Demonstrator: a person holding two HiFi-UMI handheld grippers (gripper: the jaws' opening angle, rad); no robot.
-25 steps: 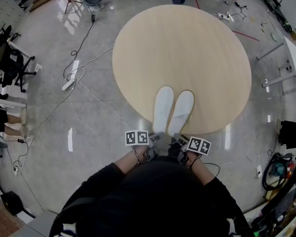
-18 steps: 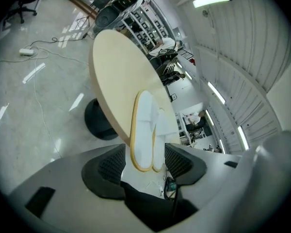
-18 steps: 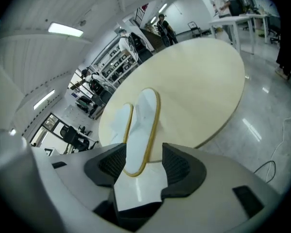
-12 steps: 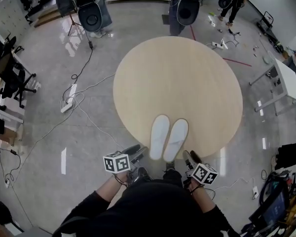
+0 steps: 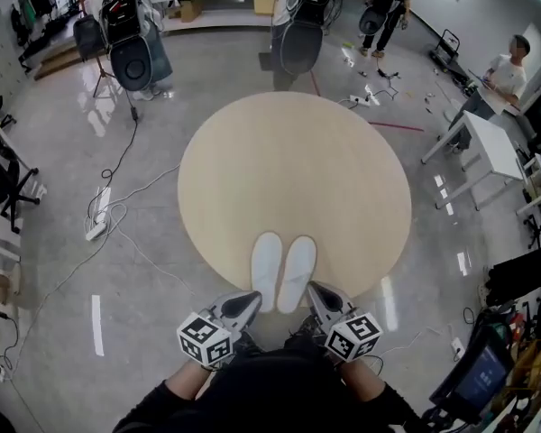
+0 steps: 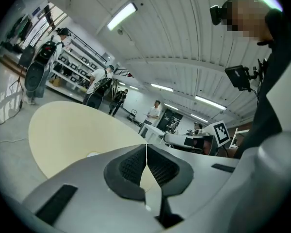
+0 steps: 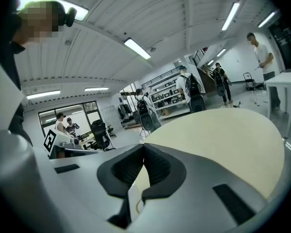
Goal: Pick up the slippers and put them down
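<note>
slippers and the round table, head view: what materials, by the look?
Slippers: white and matte with no sheen, so likely soft fabric or nonwoven cloth; too small here to see weave or sole. Round table: pale beige, smooth, even tone with no clear grain and little glare, so probably laminate or veneered board.

From here I see the slippers point(image 5: 267, 269) side by side on the table point(image 5: 288, 170), at its near edge. Desk point(image 5: 489, 142) is off to the table's right.

The left tongs point(image 6: 146, 152) have just closed, nothing between them, with the round table point(image 6: 72, 130) beyond.
</note>
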